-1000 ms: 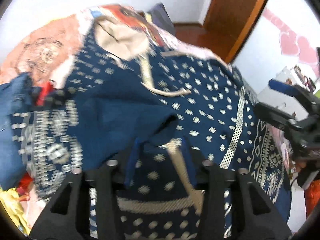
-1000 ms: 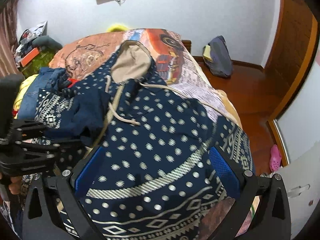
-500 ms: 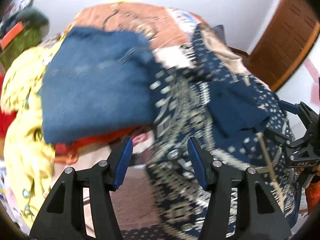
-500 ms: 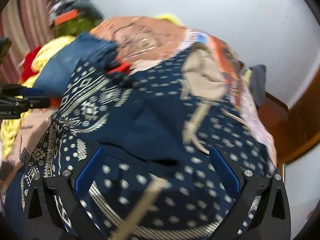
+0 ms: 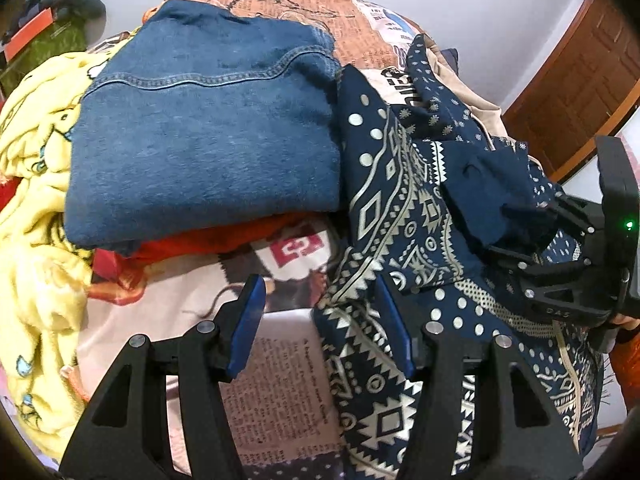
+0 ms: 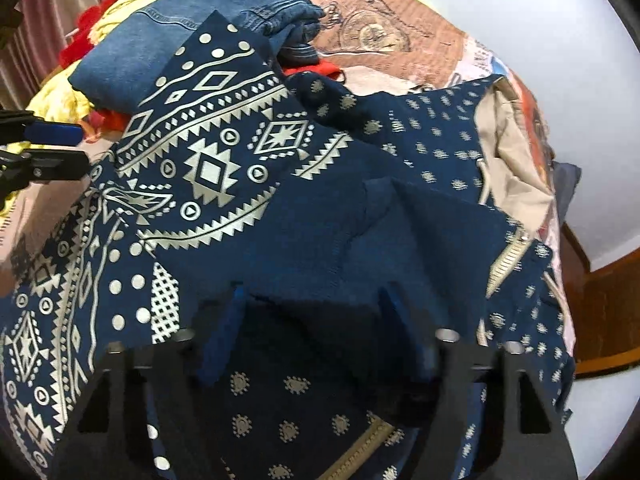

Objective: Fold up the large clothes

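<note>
The navy patterned hoodie (image 6: pixel 280 184) lies spread over the bed (image 5: pixel 280 4), its sleeve end overlapping the edge of a folded denim garment (image 5: pixel 200 136). In the right wrist view, the right hand-held gripper (image 6: pixel 310 320) sits low over the hoodie's middle, and a plain navy flap of the garment rises between its blue-padded fingers (image 6: pixel 220 336); the fingers stand fairly close together on either side of that fold, but whether they actually pinch it cannot be told. In the left wrist view the same tool appears at the right edge, its black fingers reaching into the dark flap.

The left hand-held gripper (image 5: pixel 324 320) hovers at the hoodie's left border with its jaws parted and nothing between them: its right finger overlaps the patterned hem, its left finger hangs over the bare bedspread.

The hoodie is soft knit, deep navy, printed with cream geometric bands — diamonds, zigzag triangles, dots — on the sleeve and hem, and small scattered motifs on the body. Its hood lining (image 6: pixel 516 160) is plain beige, with a pale drawstring beside it. The denim piece is thick, mid-blue, with visible stitched seams. Under it lie a red garment (image 5: pixel 208 240) and a fluffy yellow blanket (image 5: pixel 36 216). The bedspread carries a newspaper-style print in rust and pale tones.
</note>
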A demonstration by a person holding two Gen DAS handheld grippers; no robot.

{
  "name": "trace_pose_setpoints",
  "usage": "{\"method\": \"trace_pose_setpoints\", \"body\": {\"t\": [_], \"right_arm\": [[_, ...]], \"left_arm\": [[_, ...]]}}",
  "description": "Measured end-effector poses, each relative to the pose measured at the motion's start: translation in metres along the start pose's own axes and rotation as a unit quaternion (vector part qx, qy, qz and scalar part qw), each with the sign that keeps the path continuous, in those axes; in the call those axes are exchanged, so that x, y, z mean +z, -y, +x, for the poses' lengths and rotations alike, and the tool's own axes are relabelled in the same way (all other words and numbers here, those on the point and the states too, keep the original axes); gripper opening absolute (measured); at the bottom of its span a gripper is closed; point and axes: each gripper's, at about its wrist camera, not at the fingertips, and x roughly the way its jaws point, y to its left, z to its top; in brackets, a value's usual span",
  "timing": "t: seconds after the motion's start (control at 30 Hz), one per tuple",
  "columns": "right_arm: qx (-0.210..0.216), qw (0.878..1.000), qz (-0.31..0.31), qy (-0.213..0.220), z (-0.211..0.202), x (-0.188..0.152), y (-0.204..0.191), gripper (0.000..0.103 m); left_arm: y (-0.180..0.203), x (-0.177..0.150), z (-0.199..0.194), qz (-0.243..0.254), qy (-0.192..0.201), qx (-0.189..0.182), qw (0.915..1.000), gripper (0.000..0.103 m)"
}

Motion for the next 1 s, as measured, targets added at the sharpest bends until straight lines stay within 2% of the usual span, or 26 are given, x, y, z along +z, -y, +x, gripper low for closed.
{"method": "trace_pose_setpoints", "body": {"t": [0.03,0.07,0.1,0.13,0.23,0.47,0.6,0.8,1.0], "right_arm": [[-0.001,1.0,0.001,0.001,0.001,0.002,-0.001,0.043],[-0.009,1.0,0.003,0.005,0.001,0.003,0.0,0.031],[-0.017,1.0,0.008,0.009,0.0,0.004,0.001,0.023],[-0.016,1.0,0.018,0.012,-0.002,0.004,0.003,0.01],[0.008,0.996,0.076,0.04,-0.016,0.005,0.026,0.01],[-0.006,0.976,0.18,0.126,-0.084,-0.019,0.088,0.01],[-0.017,0.96,0.237,0.147,-0.109,-0.048,0.122,0.01],[-0.031,0.943,0.309,0.124,-0.103,-0.098,0.154,0.01],[0.007,0.922,0.381,0.066,-0.068,-0.149,0.175,0.01]], "left_arm": [[0.002,0.001,0.001,0.001,0.0,0.0,1.0,0.056],[0.005,0.002,0.002,0.002,0.0,0.001,1.0,0.056],[0.008,0.003,0.003,0.005,0.001,0.001,1.0,0.056],[0.011,0.004,0.003,0.007,0.002,0.002,1.0,0.056],[0.019,0.008,0.007,0.017,0.004,0.009,0.9998,0.056],[0.022,0.012,0.036,0.027,-0.022,0.046,0.9983,0.056],[0.018,0.011,0.046,0.02,-0.029,0.046,0.9983,0.057],[0.021,0.008,0.048,0.027,-0.025,0.066,0.9972,0.061],[0.017,0.009,0.05,0.016,-0.027,0.068,0.9972,0.064]]}}
